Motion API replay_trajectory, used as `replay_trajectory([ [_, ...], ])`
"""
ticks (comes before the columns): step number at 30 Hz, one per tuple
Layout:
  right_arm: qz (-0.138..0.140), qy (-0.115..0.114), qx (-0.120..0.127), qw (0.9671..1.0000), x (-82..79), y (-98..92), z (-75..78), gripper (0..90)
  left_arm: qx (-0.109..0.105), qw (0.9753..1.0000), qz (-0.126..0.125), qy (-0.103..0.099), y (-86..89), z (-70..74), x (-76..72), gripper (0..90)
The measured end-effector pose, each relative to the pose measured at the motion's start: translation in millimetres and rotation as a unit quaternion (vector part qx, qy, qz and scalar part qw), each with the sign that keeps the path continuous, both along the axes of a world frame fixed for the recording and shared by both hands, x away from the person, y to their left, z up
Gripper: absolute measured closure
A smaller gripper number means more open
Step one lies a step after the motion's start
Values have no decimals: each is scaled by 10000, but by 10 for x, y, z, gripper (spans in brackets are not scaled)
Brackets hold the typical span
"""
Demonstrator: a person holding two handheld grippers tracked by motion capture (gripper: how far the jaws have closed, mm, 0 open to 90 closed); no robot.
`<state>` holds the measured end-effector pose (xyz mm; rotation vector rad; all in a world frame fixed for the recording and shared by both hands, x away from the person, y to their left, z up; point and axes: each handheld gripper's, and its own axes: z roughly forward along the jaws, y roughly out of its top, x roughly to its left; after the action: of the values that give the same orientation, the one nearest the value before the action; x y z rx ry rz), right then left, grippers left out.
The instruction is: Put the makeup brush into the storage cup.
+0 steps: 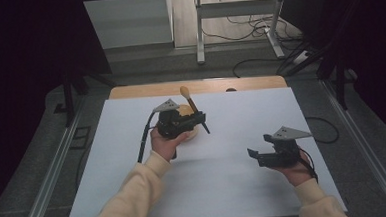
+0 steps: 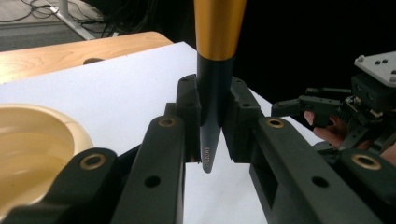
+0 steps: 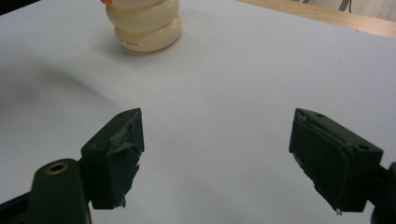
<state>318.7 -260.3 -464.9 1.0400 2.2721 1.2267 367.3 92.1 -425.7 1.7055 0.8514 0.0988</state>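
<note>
Presently the left claw (image 2: 212,140) is clamped on the dark handle of a gold-banded brush (image 2: 215,70) beside a cream bowl (image 2: 42,149) on the desk (image 1: 225,187), the right claw (image 3: 217,158) spread apart, holding nothing.

Dim, dark surroundings; white table sheet (image 1: 223,152) evenly lit, soft shadows, close jaws blurred.

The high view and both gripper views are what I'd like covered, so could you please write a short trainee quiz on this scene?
1. True or false: the right gripper is shut.
2. What does the left gripper hold? A) brush B) spoon C) nothing
3. Fill in: beside the left gripper stands a cream ____ on the white table.

Key: 1 false, its fingers stand wide apart; 2 A; 3 bowl.
</note>
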Motion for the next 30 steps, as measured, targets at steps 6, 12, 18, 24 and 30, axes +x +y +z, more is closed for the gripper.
replay_trajectory([
  [6,-9,-4,4,10000,2,-11,6,183,-51,9999,82,46,69,37,54,788],
  [12,-18,2,11,10000,4,-12,7,183,-6,9998,182,6,112,77,99,789],
  [18,-33,11,13,10000,2,-14,7,181,21,9995,306,23,174,102,159,789],
  [24,-29,14,10,10000,2,-14,7,182,69,9991,428,22,230,135,201,788],
  [30,-48,18,15,10000,1,-18,9,181,79,9984,555,18,297,156,244,788],
])
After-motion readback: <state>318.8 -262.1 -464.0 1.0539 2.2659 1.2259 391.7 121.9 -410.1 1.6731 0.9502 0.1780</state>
